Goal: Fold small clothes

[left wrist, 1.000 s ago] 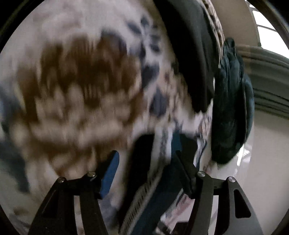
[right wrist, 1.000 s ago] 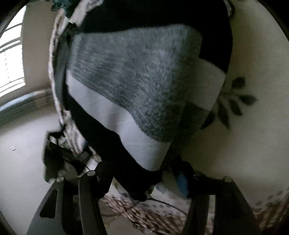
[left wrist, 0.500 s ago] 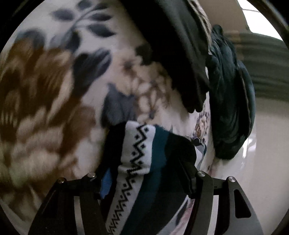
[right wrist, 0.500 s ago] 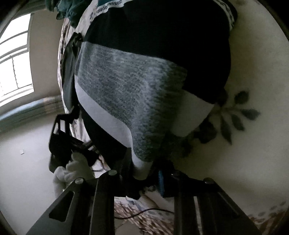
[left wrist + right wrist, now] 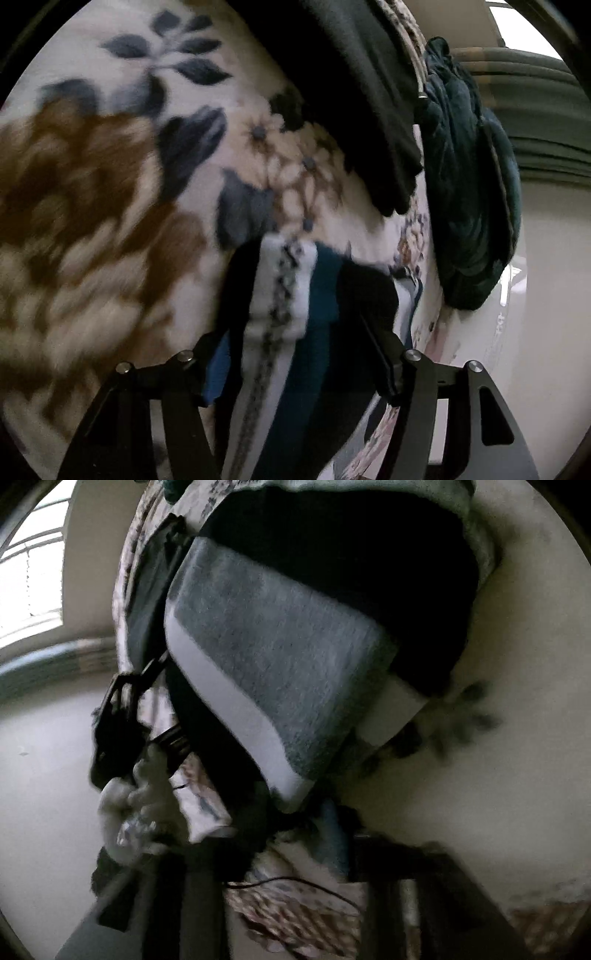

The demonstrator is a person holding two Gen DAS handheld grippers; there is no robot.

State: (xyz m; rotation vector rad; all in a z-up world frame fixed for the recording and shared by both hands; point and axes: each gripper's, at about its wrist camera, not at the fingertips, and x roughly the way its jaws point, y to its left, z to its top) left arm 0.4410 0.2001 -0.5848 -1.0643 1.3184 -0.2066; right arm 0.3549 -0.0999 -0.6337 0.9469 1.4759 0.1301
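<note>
A small knit garment with black, grey and white bands (image 5: 280, 686) lies on the floral blanket (image 5: 517, 664). Its patterned white, teal and black edge (image 5: 291, 306) fills the space between the fingers of my left gripper (image 5: 299, 350), which is shut on it. My right gripper (image 5: 280, 834) sits at the garment's near lower corner; its fingers are blurred and dark, and the cloth covers the tips. The other gripper and a white-gloved hand (image 5: 140, 797) show at the left of the right wrist view.
The blanket (image 5: 110, 221) has brown flowers and blue leaves. A black cloth (image 5: 354, 103) lies at its far edge. A dark teal garment (image 5: 469, 184) hangs over the side. Pale floor (image 5: 44, 775) and a window (image 5: 33, 572) lie beyond.
The left gripper has settled with the patterned edge between its fingers. The right gripper has narrowed on the garment's corner and the view has swung, blurring its fingers.
</note>
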